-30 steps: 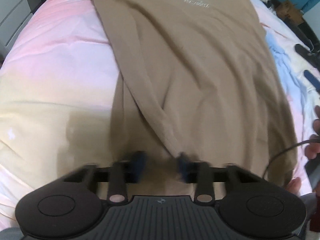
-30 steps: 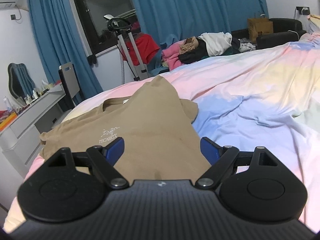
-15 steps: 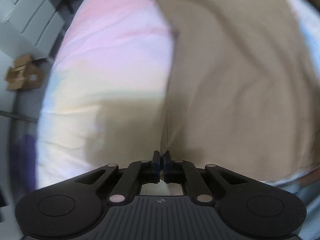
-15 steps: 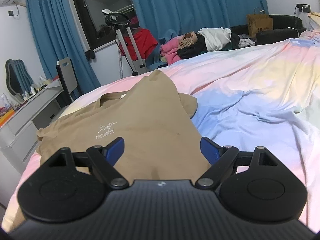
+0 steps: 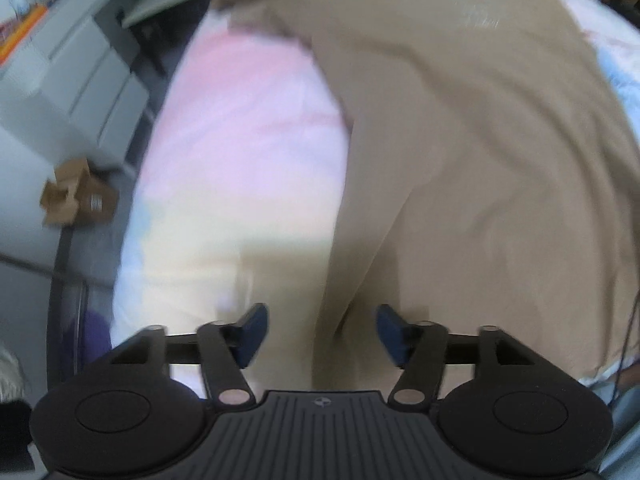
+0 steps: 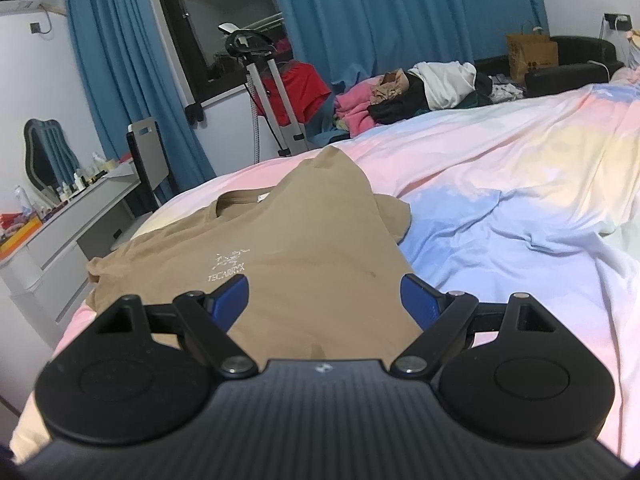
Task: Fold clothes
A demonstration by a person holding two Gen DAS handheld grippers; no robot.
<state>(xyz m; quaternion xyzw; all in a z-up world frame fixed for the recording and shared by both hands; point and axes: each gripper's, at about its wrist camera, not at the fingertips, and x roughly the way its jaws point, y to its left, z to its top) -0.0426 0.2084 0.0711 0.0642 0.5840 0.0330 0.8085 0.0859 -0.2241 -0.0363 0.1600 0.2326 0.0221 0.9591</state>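
Both jaws stand apart and hold nothing. On the left gripper (image 5: 322, 334) the blue pads (image 5: 253, 332) flank a lengthwise fold of the tan T-shirt (image 5: 460, 152) near its hem, with no visible contact; this view is motion-blurred. The right gripper (image 6: 324, 300) is parted wide above the same T-shirt (image 6: 288, 248), its pads (image 6: 230, 298) clear of the cloth.

The T-shirt lies on the bed near the left edge of the pastel bedsheet (image 6: 520, 208), collar pointing away from both cameras, white chest logo (image 6: 228, 266) facing up. One sleeve shows at the shirt's left side towards the bed edge; at the right side, cloth near the shoulder is bunched into a raised peak.

Beyond the left edge of the bed stand a grey drawer unit (image 5: 84, 64) and an open cardboard box (image 5: 76, 196) on the floor. In the right wrist view, a dressing table (image 6: 60, 232) with a mirror (image 6: 48, 156), blue curtains (image 6: 400, 12), and a pile of clothes (image 6: 420, 92) past the far edge of the bed.
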